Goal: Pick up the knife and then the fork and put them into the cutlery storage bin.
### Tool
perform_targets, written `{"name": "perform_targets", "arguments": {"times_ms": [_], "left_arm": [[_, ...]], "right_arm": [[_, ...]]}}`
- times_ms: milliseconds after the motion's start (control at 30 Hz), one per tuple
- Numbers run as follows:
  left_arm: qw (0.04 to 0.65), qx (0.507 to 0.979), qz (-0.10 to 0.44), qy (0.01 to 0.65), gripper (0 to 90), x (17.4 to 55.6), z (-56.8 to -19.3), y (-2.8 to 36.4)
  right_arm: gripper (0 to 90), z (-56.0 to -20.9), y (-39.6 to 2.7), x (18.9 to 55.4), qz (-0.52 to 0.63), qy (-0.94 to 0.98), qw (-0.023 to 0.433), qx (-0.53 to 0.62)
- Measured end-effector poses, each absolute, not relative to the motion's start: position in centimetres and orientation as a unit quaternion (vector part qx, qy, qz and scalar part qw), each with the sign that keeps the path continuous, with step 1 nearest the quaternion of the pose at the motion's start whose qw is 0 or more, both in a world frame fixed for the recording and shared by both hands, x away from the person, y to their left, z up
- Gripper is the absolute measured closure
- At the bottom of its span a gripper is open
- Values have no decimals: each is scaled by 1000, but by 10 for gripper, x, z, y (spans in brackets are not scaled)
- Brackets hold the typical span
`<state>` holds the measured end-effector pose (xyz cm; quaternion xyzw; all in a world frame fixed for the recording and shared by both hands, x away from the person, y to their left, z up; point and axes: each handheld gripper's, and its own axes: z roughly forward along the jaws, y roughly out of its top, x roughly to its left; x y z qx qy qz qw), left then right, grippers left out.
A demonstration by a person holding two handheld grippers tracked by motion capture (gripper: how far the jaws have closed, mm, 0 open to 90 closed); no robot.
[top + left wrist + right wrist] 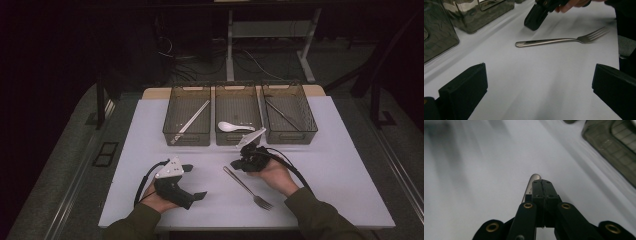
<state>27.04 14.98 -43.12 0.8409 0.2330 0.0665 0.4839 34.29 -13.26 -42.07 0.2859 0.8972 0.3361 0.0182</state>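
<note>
A steel fork (247,187) lies flat on the white table top, tines toward the person; it also lies across the left gripper view (554,41). My right gripper (234,164) hovers just above the fork's handle end with its jaws pressed together and nothing between them. In its own view the handle tip (532,181) pokes out from under the shut gripper (541,186). My left gripper (197,181) rests at the front left, jaws wide apart and empty (539,82), facing the fork and the right gripper (534,20).
Three dark see-through bins stand in a row at the back: the left bin (186,140) holds long silver sticks, the middle bin (238,140) a white spoon (232,127), the right bin (291,137) a dark utensil. The table's front edge runs just behind both hands.
</note>
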Motion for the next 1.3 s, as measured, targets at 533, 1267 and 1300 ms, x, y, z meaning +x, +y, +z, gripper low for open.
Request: {"name": "perform_targets", "arguments": {"times_ms": [533,1267,1300], "left_arm": [[483,842,67,232,0,270,-431,149],[481,843,68,232,0,270,-431,149],[481,843,68,232,0,270,-431,149]], "right_arm": [[725,-412,-142,306,275,922,7,273],[772,-427,-141,290,214,943,38,252],[774,-426,-140,289,211,944,40,250]]}}
